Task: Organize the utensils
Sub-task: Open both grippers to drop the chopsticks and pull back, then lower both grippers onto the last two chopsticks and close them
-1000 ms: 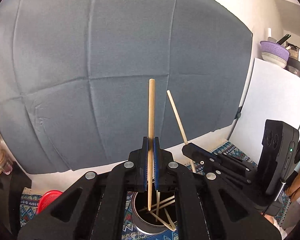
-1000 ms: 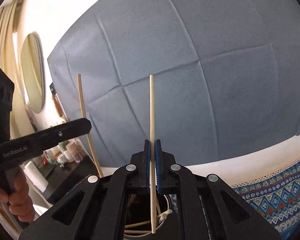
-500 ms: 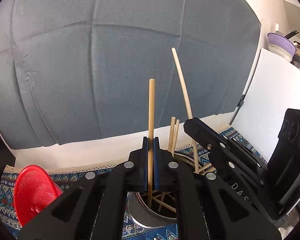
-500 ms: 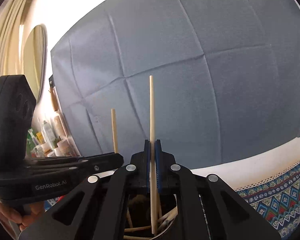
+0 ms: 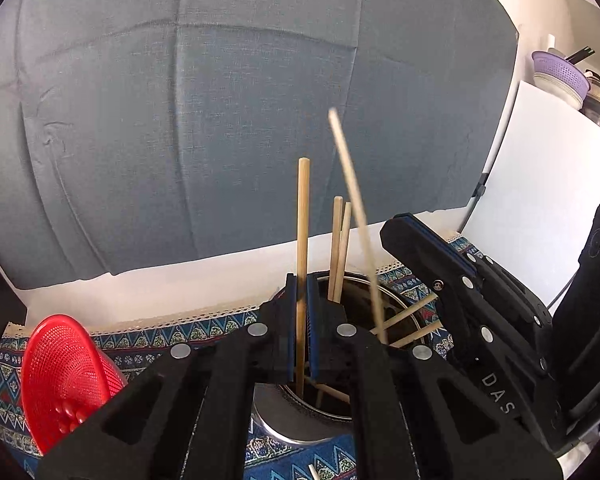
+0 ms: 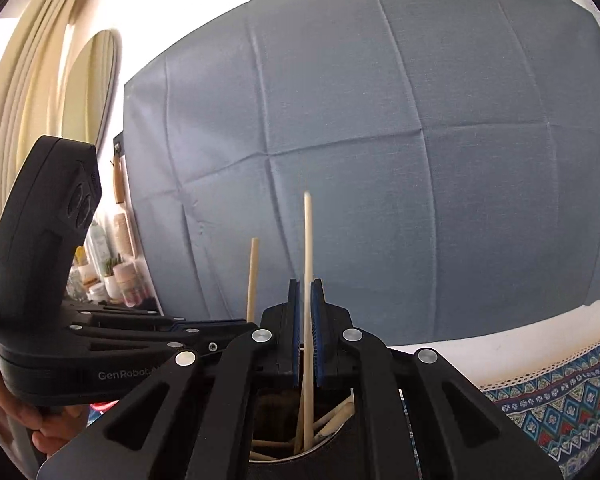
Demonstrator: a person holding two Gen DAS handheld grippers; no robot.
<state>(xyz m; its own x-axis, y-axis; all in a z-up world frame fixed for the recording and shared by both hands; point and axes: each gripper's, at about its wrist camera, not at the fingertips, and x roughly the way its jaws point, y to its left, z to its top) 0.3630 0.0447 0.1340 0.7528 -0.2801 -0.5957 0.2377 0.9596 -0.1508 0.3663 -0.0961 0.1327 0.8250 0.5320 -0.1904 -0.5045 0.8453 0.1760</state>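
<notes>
**A:** Shows what, compared with half a second earlier?

**B:** Shows the pale chopstick (image 6: pixel 308 280) lower than before, tip down inside the metal holder (image 5: pixel 292 420), smeared by motion in the left view. Reads as a release: finds the right tongs (image 6: pixel 305 332) now slightly apart, with a sliver of gap beside the stick, where clamped tight earlier.

**A:** And on the other side?

**B:** Keeps the darker chopstick (image 5: pixel 303 220) upright and clamped in the left tongs (image 5: pixel 302 320), at much the same height as before. Places its lower end within the holder's mouth, among several sticks already leaning inside.

**A:** Means what for the task?

**B:** Suggests one more utensil delivered and one pending. Calls next, probably, for parting the left tongs likewise. Warns of a falling stick bouncing, or leaning out against the right tongs, just beside the rim.

**A:** Surroundings?

**B:** Sets the holder on a patterned cloth (image 5: pixel 148 340) over the worktop, with a red strainer (image 5: pixel 60 376) to its left and a blue backdrop (image 5: pixel 220 120) behind.
</notes>
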